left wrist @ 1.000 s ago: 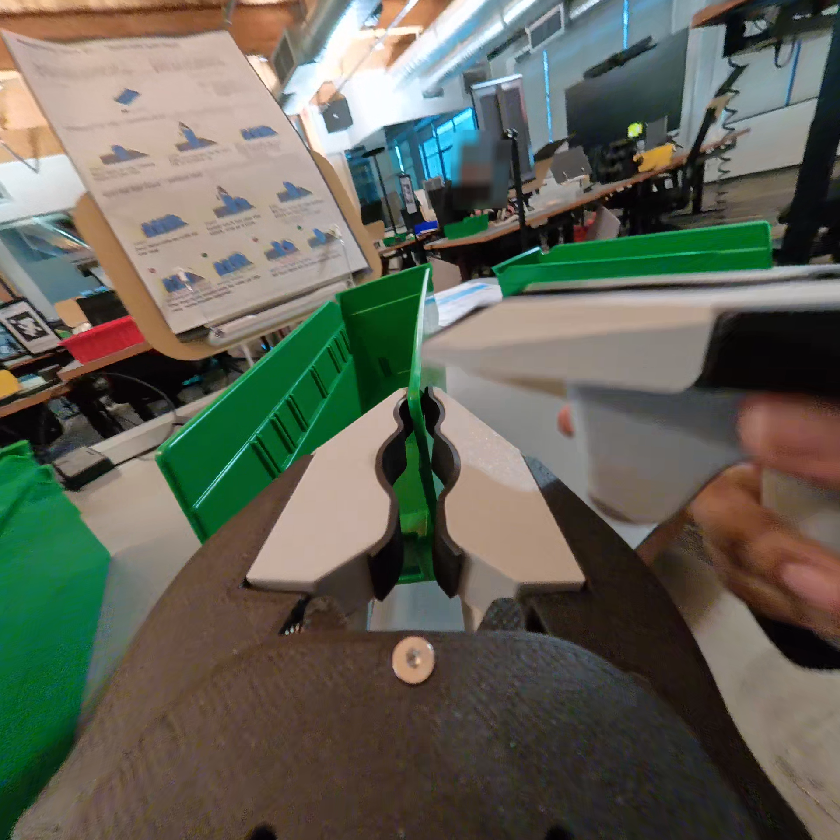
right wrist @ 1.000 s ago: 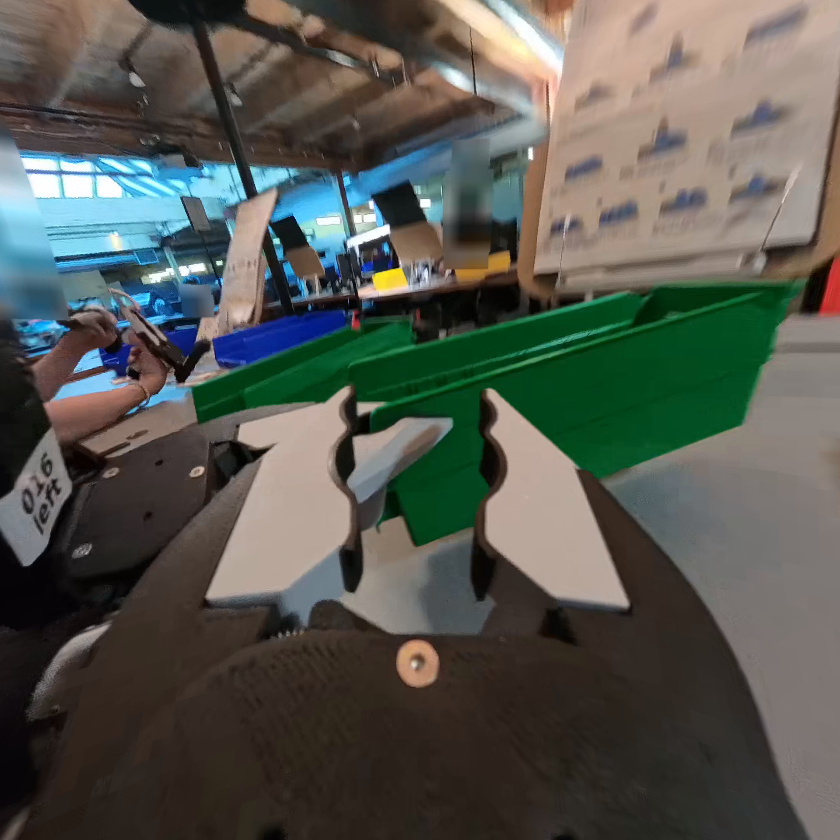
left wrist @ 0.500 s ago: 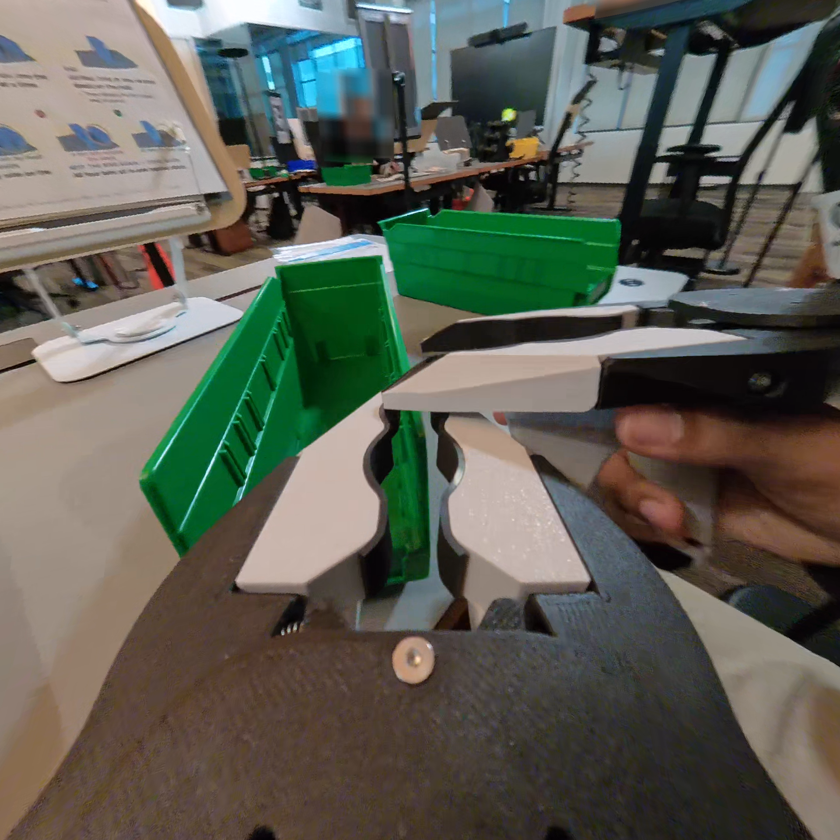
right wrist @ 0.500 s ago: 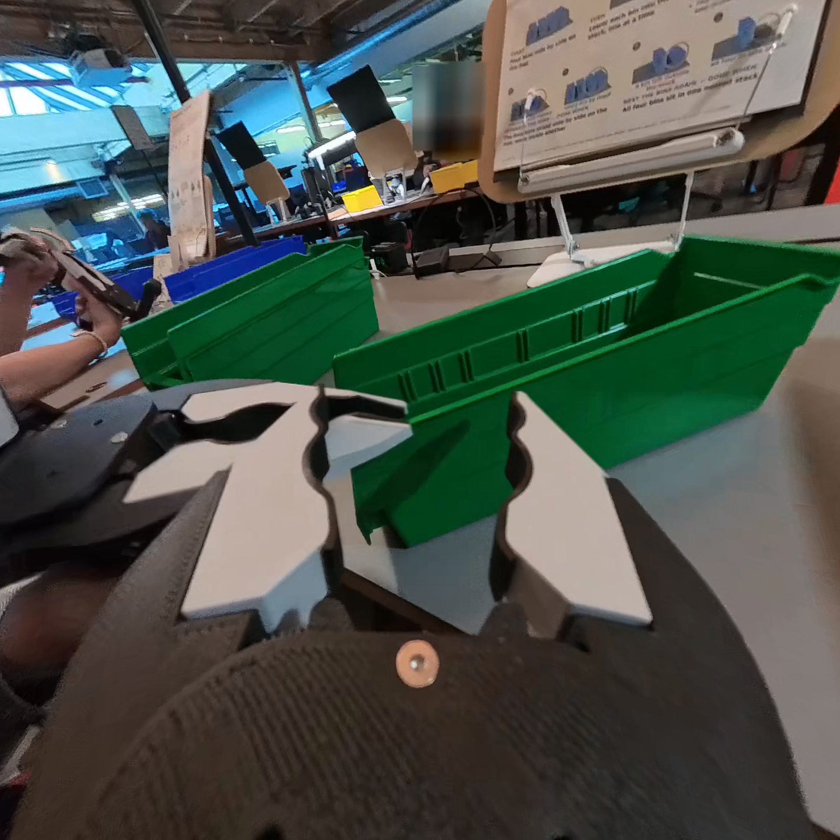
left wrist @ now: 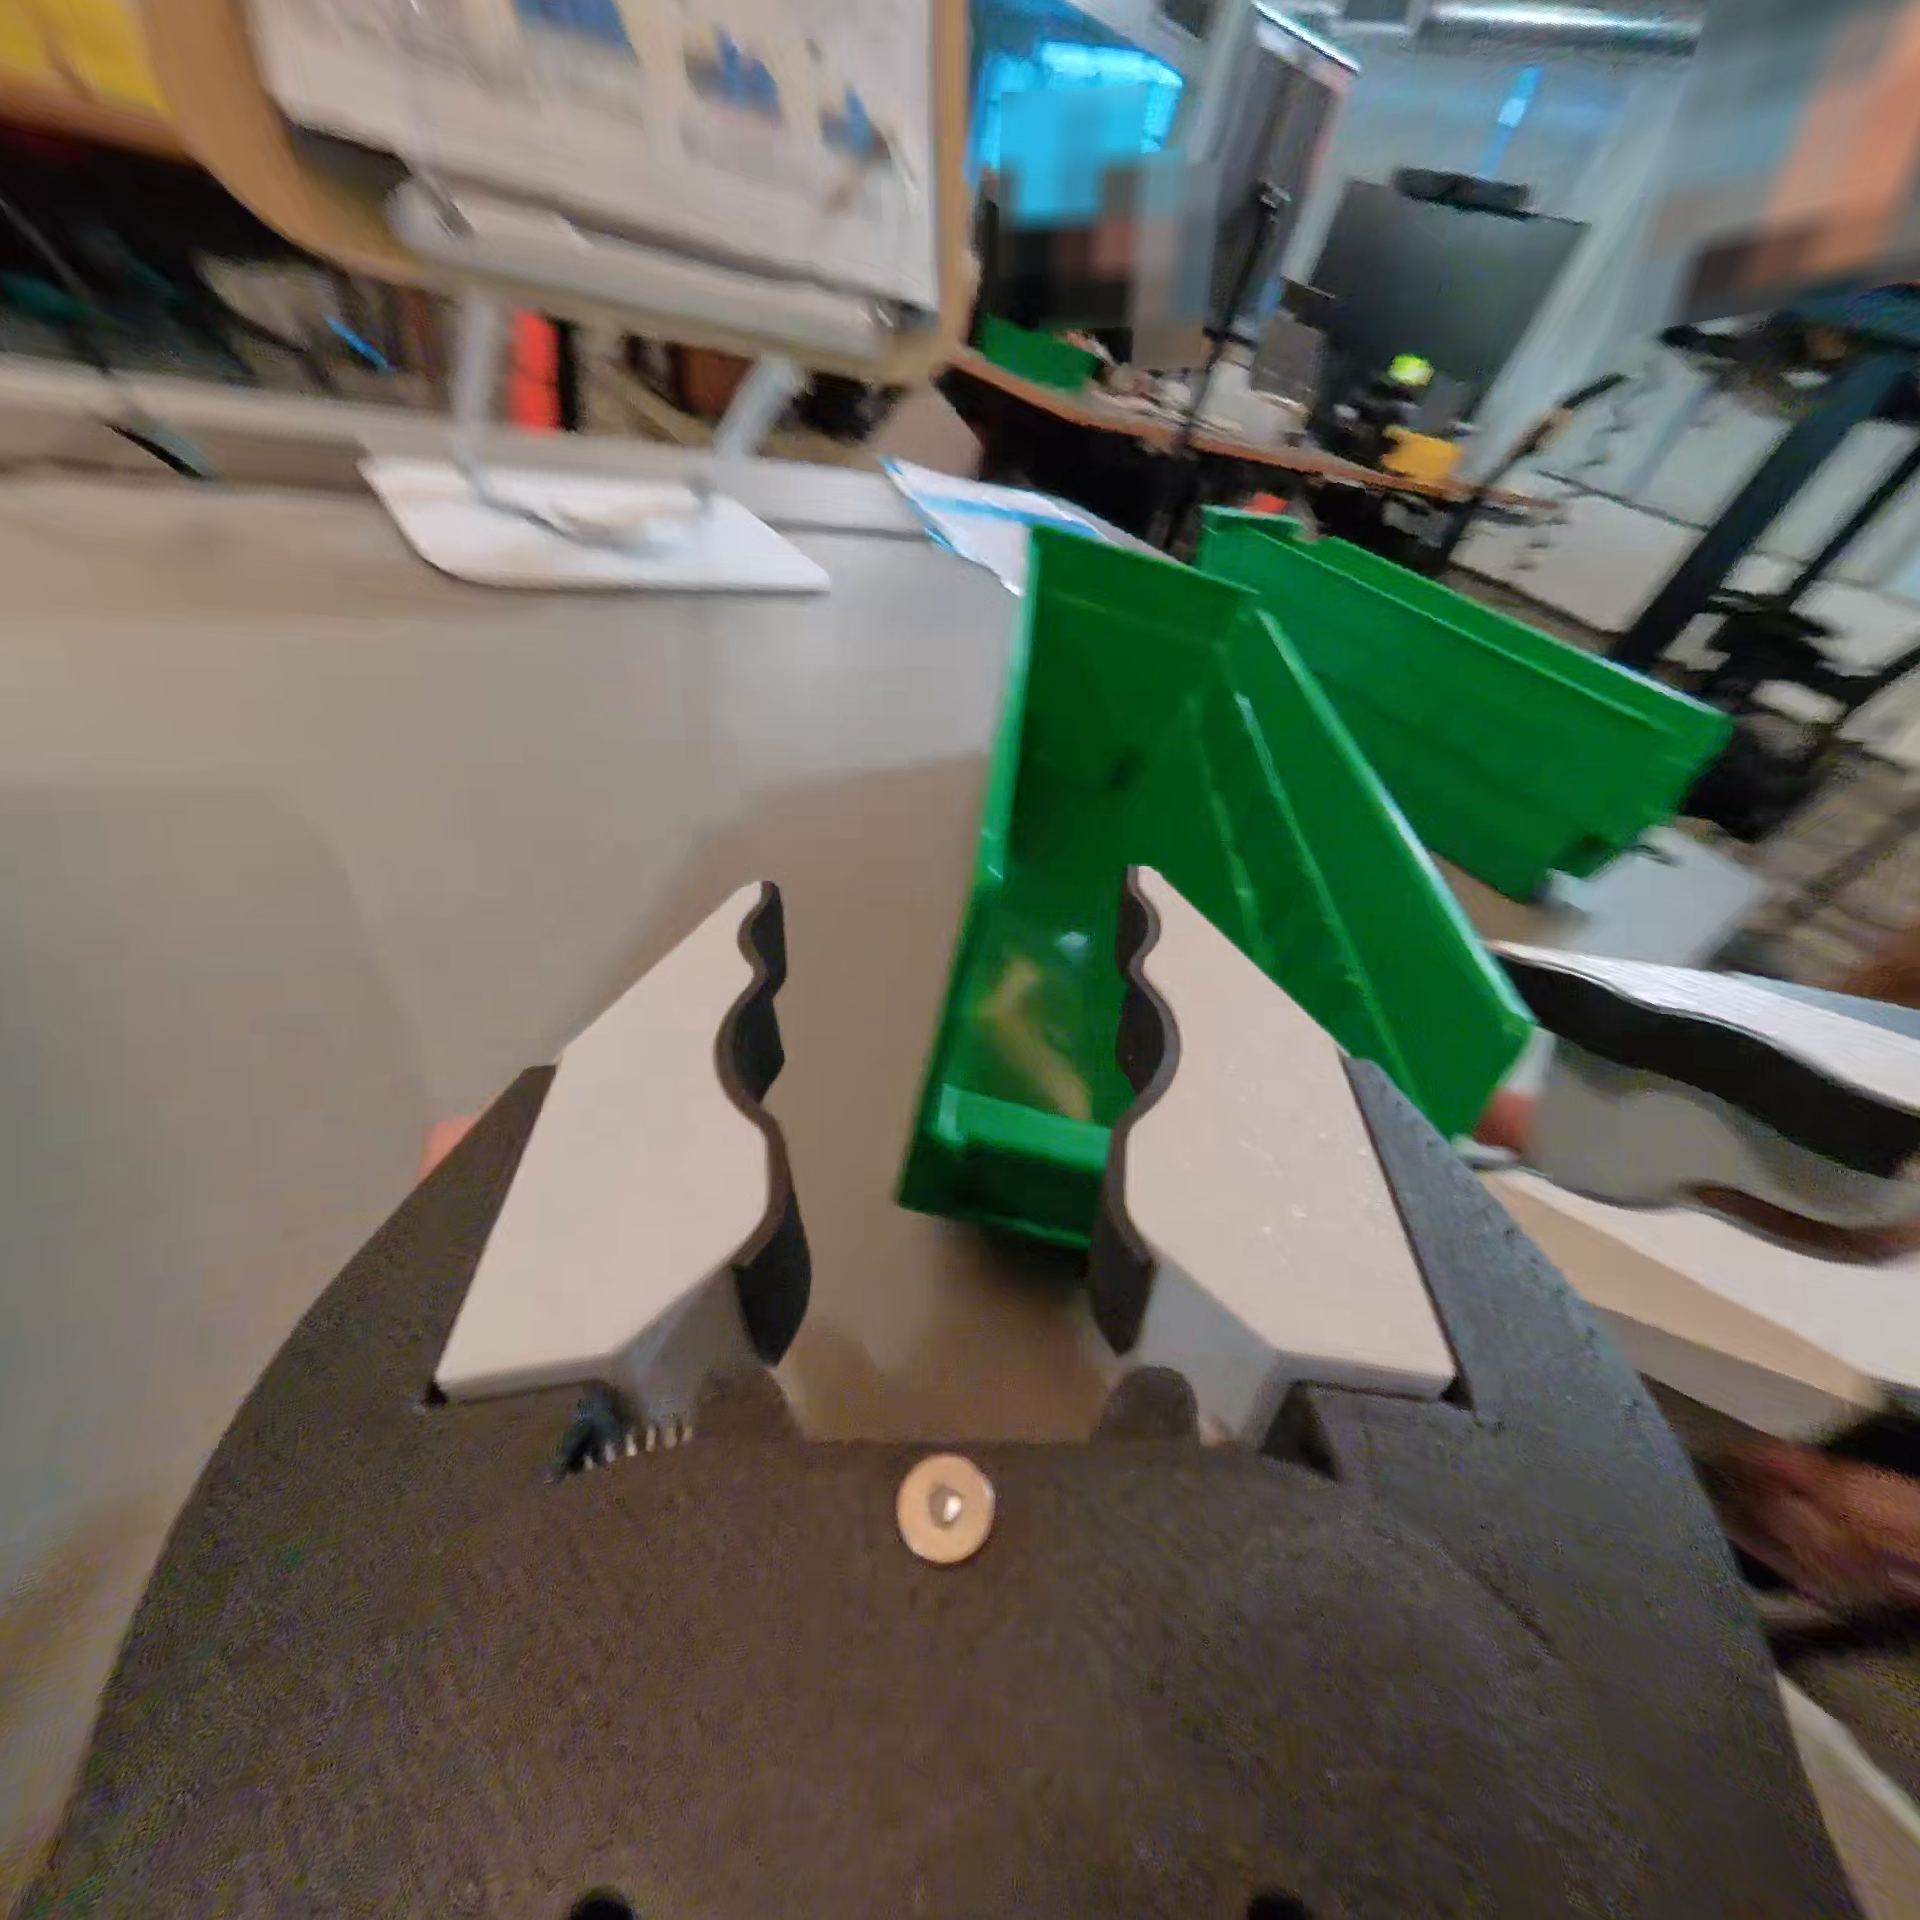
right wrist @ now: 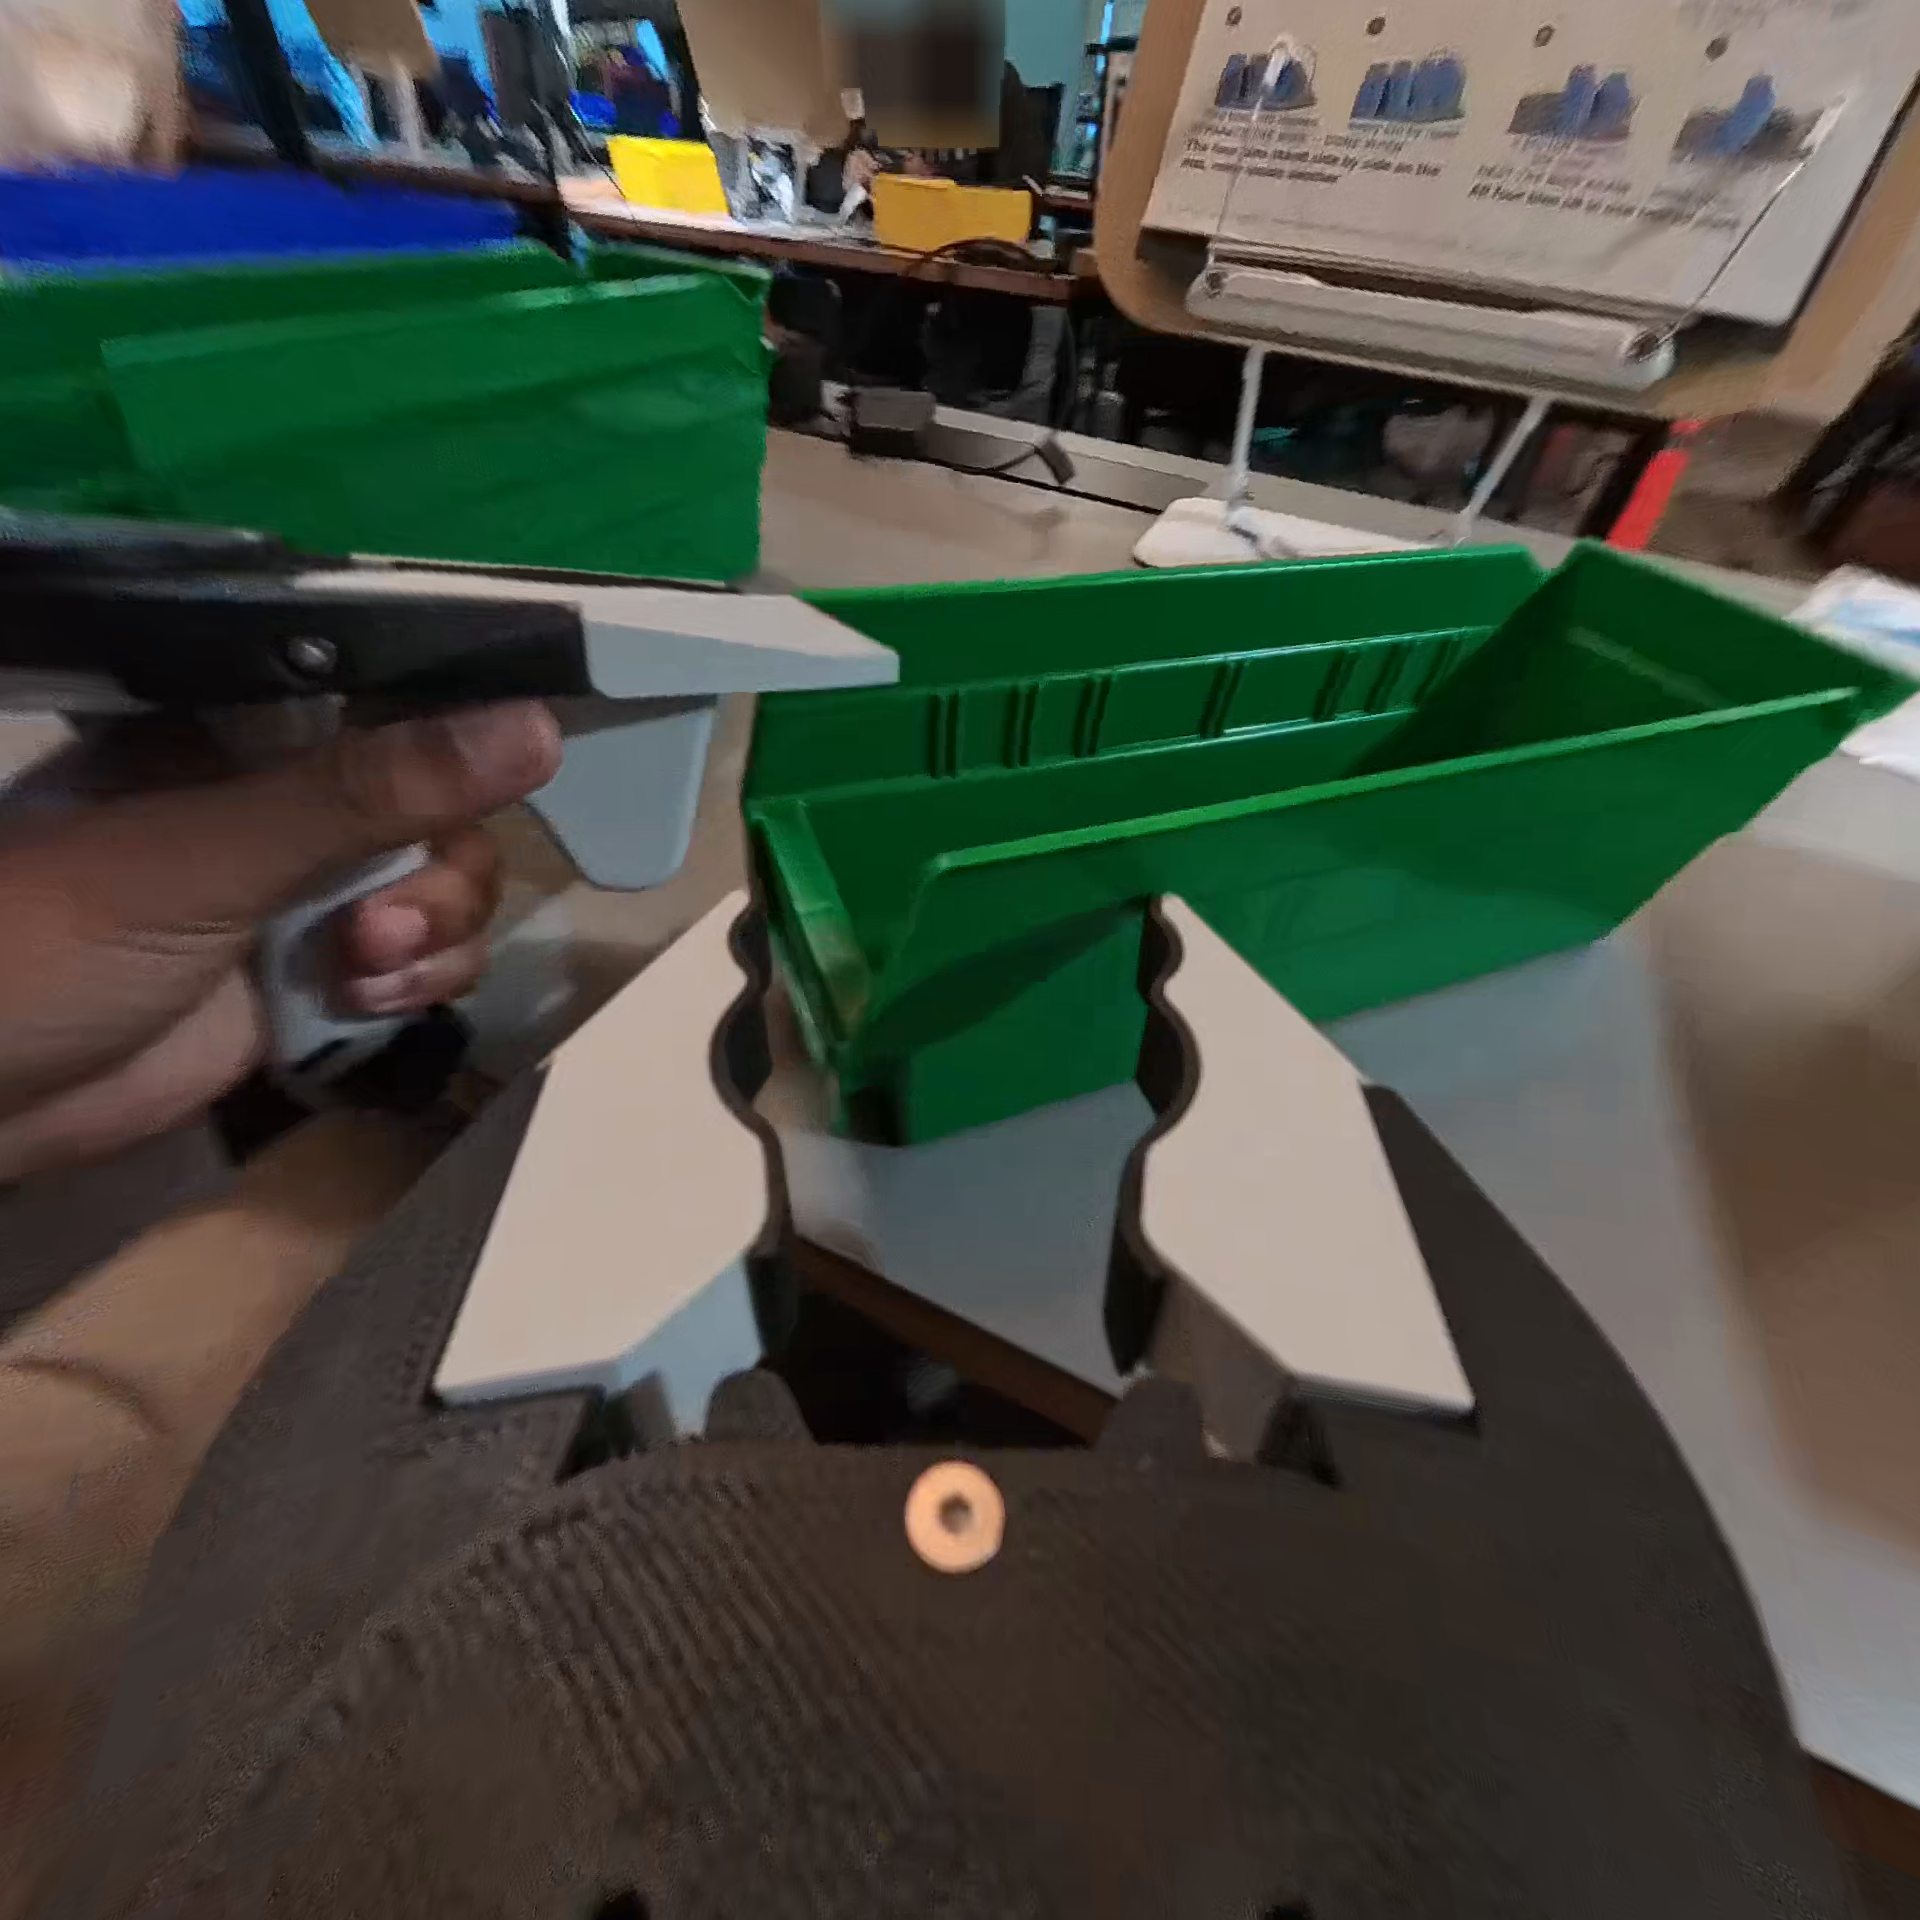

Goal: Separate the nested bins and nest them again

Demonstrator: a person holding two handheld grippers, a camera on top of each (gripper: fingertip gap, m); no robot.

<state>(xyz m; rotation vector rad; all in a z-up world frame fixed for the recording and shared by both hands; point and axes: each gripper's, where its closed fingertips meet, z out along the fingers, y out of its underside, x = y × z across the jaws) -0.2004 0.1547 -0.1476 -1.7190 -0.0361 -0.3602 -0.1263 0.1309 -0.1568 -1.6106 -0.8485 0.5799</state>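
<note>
A long green bin (left wrist: 1101, 748) stands on the grey table (left wrist: 416, 831), open side up. My left gripper (left wrist: 951, 894) is open and empty, just short of the bin's near end and a little to its left. The right gripper also shows at the right edge of the left wrist view (left wrist: 1662, 1070). In the right wrist view my right gripper (right wrist: 951, 925) is open, and the bin's (right wrist: 1351, 883) near end shows between its fingers; I cannot tell whether they touch it. The left gripper (right wrist: 727, 655) hovers above and left of that end.
More green bins (left wrist: 1455, 717) stand past the bin, also in the right wrist view (right wrist: 436, 416), with a blue bin (right wrist: 208, 208) behind. A document stand (right wrist: 1403, 301) with a picture sheet stands at the table's far edge. A white paper (left wrist: 966, 509) lies near it.
My left gripper let go of the bin's wall, opened and drew back to the left. The tilted bin came down flat on the table. My right gripper closed in on its near end.
</note>
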